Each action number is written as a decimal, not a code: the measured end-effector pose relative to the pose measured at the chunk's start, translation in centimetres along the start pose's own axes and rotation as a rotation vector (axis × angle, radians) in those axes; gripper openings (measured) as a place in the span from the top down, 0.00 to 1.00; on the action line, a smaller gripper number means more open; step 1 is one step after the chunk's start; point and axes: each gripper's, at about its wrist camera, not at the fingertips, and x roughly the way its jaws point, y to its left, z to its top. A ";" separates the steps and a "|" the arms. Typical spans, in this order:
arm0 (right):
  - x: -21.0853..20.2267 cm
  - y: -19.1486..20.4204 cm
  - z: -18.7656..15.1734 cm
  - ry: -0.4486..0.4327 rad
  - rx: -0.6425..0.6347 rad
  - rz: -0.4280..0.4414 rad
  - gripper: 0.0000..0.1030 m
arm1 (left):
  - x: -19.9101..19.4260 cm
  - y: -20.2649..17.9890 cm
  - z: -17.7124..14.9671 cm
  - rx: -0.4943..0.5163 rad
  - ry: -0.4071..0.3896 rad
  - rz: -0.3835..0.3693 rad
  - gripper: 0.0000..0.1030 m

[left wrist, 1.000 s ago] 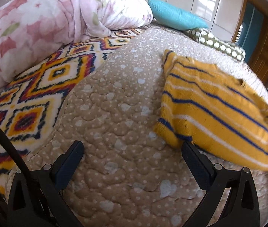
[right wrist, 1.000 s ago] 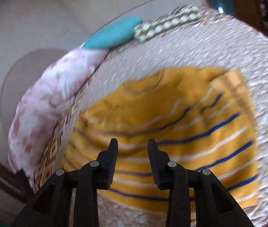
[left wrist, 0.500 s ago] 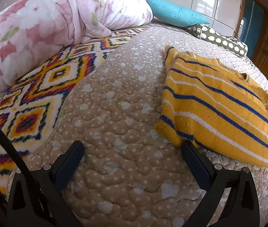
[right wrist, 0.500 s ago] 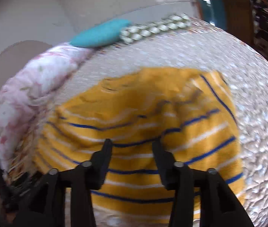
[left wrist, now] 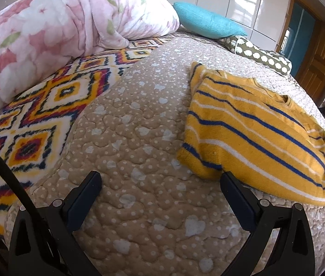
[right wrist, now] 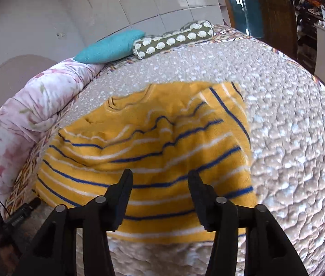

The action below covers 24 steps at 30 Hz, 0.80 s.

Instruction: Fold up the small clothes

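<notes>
A small yellow sweater (left wrist: 249, 133) with blue and white stripes lies folded on the beige quilted bedspread (left wrist: 139, 138), with its sleeves tucked in. In the right wrist view the sweater (right wrist: 153, 147) fills the middle, its neckline toward the far side. My right gripper (right wrist: 160, 179) hovers over the sweater's near edge; its jaws are opening and nothing is between them. My left gripper (left wrist: 160, 181) stands wide open above the bare bedspread, just left of the sweater's near corner, and holds nothing.
A pink floral duvet (left wrist: 59, 34) is bunched at the far left on a diamond-patterned blanket (left wrist: 36, 119). A teal pillow (left wrist: 208, 23) and a spotted green bolster (left wrist: 261, 57) lie at the head of the bed. A wooden door (left wrist: 318, 55) stands beyond.
The right gripper's jaws have widened and it has drawn back toward the sweater's near edge. The lifted right side of the sweater has settled flat. The left gripper stayed put.
</notes>
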 end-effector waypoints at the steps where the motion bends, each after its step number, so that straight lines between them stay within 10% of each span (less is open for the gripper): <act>1: 0.4 -0.4 -0.3 0.010 0.009 -0.006 0.46 | 0.1 -0.2 -0.1 0.007 0.004 0.006 0.01; 6: 1.4 -1.2 -1.8 -0.042 0.014 0.000 0.44 | 0.9 -1.0 -0.3 0.052 0.034 0.056 0.01; 13: 2.4 1.4 -2.2 -0.037 -0.134 -0.046 0.17 | 1.4 -1.6 -0.6 0.081 0.052 0.093 0.00; 24: 1.7 0.3 -2.1 -0.067 -0.085 0.040 0.15 | 1.5 -2.1 -0.5 0.125 0.063 0.123 0.00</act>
